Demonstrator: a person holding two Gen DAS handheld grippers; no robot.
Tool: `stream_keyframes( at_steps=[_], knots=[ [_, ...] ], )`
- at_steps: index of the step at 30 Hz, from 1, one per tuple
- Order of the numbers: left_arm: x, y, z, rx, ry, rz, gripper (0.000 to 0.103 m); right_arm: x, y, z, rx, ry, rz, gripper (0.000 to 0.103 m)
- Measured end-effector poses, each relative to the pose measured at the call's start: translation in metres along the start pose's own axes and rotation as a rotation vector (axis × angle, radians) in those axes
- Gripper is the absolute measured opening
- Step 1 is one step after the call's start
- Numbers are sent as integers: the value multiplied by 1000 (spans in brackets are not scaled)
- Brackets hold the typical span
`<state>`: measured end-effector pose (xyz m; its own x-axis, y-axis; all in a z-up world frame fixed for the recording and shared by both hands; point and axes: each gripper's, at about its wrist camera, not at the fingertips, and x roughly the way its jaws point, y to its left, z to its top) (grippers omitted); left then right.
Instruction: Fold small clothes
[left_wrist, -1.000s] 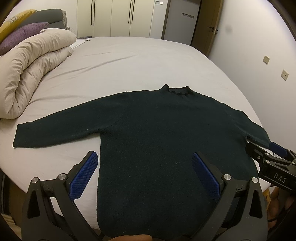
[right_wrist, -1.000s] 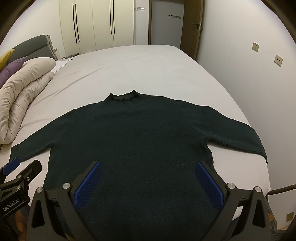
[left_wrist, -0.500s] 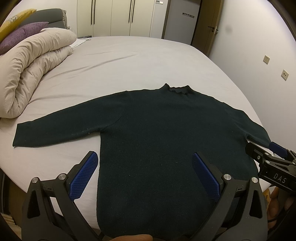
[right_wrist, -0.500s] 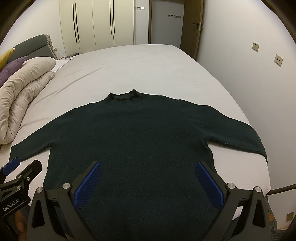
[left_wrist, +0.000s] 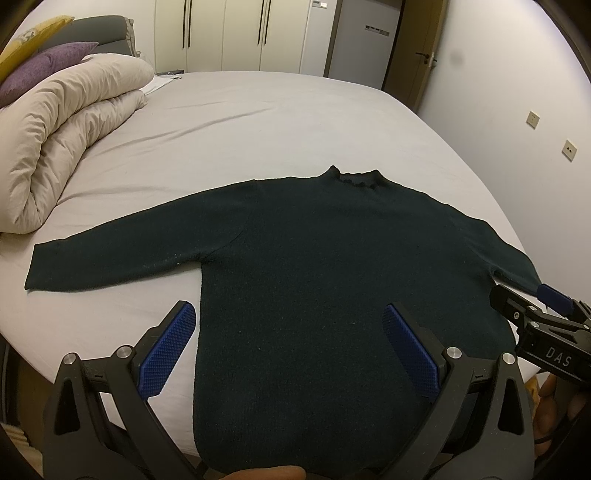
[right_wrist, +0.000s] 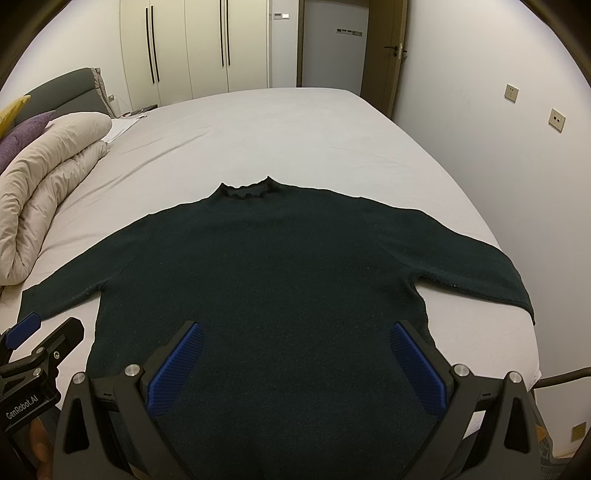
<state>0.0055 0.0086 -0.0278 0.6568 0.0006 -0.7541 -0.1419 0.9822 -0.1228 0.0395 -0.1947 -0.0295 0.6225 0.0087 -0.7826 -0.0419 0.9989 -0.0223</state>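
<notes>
Fingers of your left gripper stand wide apart and hold nothing; your right gripper is spread the same way, empty. Each one has two blue pads. You have one dark sweater lying flat on the bed, collar away from you, two sleeves spread out to the sides. One rolled duvet lies at the left. You can read "DAS" on the right gripper's side and "GenRobot.AI" on the left one.

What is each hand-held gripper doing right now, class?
Left hand-held gripper: open, holding nothing, above the dark green knitted sweater.
Right hand-held gripper: open, holding nothing.
</notes>
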Motion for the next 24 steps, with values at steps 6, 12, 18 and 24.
stream_keyframes(
  at_steps=[6,12,18,24],
  knots=[
    [0,1,0,-2,1,-2,103,0,1,0,-1,0,0,103],
    [0,1,-3,-8,4,-4,103,0,1,0,-1,1,-2,103],
    [0,0,-2,-11,7,-4,103,1,3,-3,-3,3,-1,103],
    [0,2,-1,-19,1,2,103,1,3,-3,-2,4,-1,103]
  ],
)
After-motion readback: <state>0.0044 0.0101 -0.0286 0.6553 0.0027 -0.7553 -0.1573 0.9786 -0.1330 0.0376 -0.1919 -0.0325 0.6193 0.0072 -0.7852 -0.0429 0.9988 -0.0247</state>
